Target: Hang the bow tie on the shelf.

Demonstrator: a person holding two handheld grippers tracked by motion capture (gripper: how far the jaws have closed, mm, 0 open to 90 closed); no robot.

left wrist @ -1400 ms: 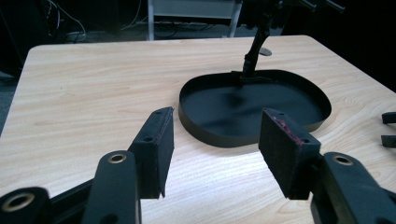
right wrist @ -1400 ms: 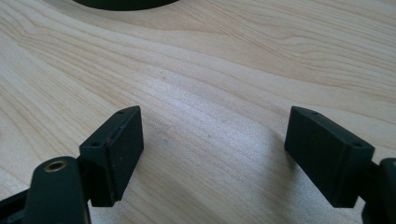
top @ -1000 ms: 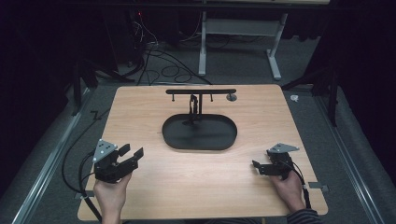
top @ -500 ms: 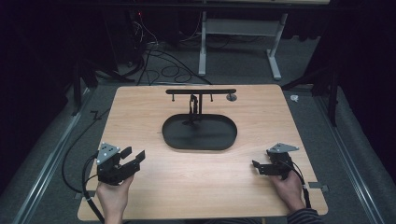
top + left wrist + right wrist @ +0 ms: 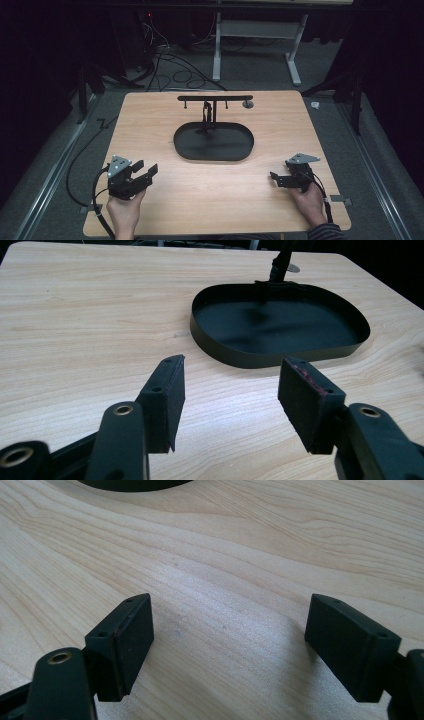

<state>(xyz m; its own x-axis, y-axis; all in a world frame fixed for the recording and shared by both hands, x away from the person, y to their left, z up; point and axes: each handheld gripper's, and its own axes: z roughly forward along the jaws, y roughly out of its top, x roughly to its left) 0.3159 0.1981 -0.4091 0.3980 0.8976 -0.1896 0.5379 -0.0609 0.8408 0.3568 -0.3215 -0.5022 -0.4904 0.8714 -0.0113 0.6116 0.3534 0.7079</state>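
Left gripper [image 5: 141,173]: held in the person's left hand [image 5: 125,212] at the near left of the table [image 5: 150,115]; jaws spread apart, nothing between them; pads [image 5: 165,400] hover over bare wood and face the tray [image 5: 280,357]. Compared with a second ago it sits a little nearer the person and lower on the table, its tips turned toward the centre

Right gripper [image 5: 276,178]: held in the right hand [image 5: 310,205] at the near right of the table, a striped sleeve [image 5: 325,232] at the edge; jaws wide apart, gripping nothing; pads [image 5: 125,640] over bare wood grain, pointing left across the table. Position unchanged from the earlier pictures

Tray: black, oval, shallow-walled, lying flat at the middle of the table, well apart from both grippers; its inside looks bare in the left gripper view

Stand [image 5: 215,102]: black, T-shaped, an upright post rising at the far rim of the tray with a crossbar on top; unchanged

Small round grey disc [image 5: 247,104]: on the table just beside the right end of the crossbar

Cables [image 5: 170,65]: on the dark floor beyond the table
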